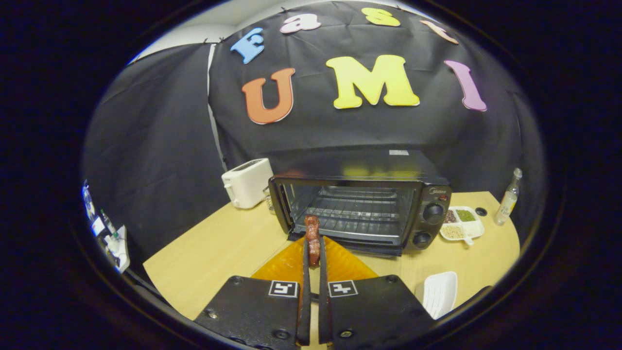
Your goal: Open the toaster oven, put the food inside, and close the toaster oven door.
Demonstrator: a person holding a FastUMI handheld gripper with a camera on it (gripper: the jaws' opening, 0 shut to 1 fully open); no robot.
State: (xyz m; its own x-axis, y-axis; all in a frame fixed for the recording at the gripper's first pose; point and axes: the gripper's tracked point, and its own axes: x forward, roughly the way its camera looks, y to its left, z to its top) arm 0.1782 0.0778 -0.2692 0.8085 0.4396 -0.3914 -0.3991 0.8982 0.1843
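- Food (312, 234), a reddish-brown strip, stands upright, pinched between the gripper (313, 257) fingers.
- Toaster oven (362, 206) beyond gapes, door (335, 260) down, partly hidden by the fingers.

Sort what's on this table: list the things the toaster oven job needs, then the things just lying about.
Job: toaster oven, door open; food piece, held by the shut hand-held gripper.
Lying about: white toaster, divided condiment dish, bottle, white ridged tray.

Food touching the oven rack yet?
Apart. Gripper view: the hand-held gripper pinches the food in front of the open toaster oven; rack lies farther inside.
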